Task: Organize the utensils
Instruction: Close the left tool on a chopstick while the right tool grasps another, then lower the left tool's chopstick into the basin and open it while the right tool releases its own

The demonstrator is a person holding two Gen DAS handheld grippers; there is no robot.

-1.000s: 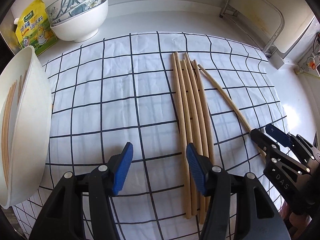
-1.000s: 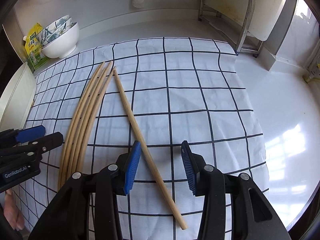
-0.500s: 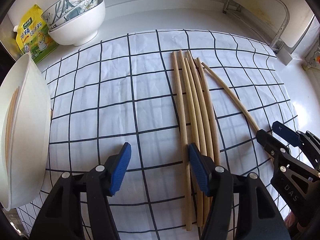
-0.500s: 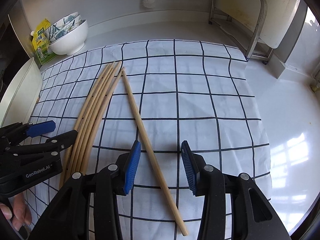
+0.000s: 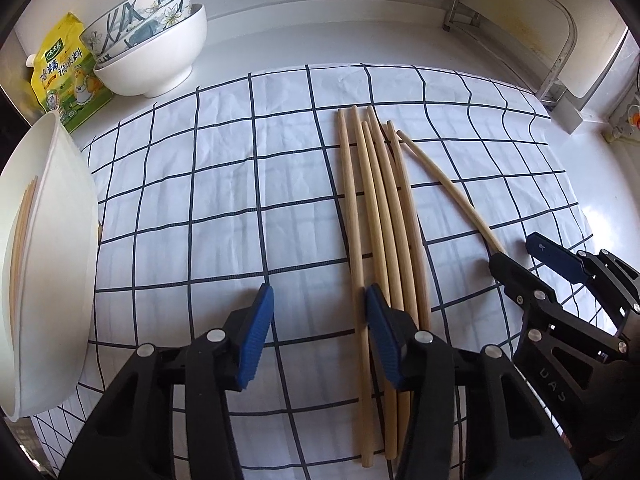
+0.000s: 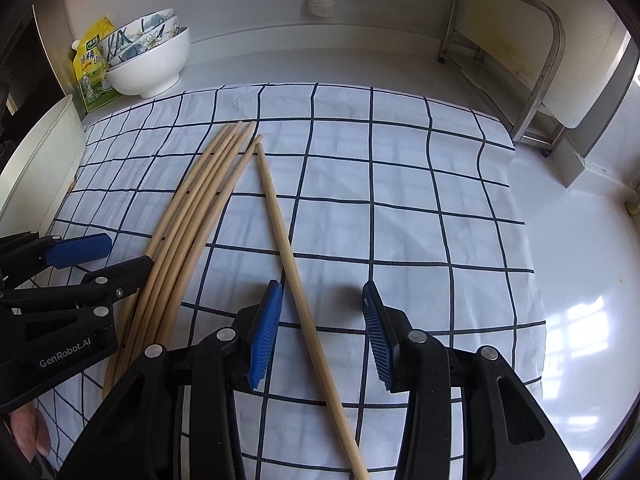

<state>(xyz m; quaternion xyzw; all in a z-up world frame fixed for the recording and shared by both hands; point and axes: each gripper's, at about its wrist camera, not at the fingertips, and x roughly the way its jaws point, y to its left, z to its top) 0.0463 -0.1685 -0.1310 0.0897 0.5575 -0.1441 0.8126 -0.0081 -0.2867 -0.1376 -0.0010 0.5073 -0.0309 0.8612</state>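
The stray chopstick (image 6: 294, 276) lies angled on the checked cloth (image 6: 400, 216), between your right gripper (image 6: 320, 330)'s part-open jaws, which have just narrowed, pads not yet on it. Your left gripper (image 5: 316, 340) has also just narrowed, empty beside the five-stick bundle (image 5: 380, 216). White tray (image 5: 48, 264) at left already holds sticks. Bowls (image 5: 160, 52) and rack (image 5: 560, 40) stand clear.

Bare checked cloth (image 5: 224, 208) lay open across the frame's middle. A white tray (image 5: 52, 264) blocked the left edge, stacked bowls (image 5: 152, 52) the upper left, a metal rack (image 5: 560, 40) the upper right.
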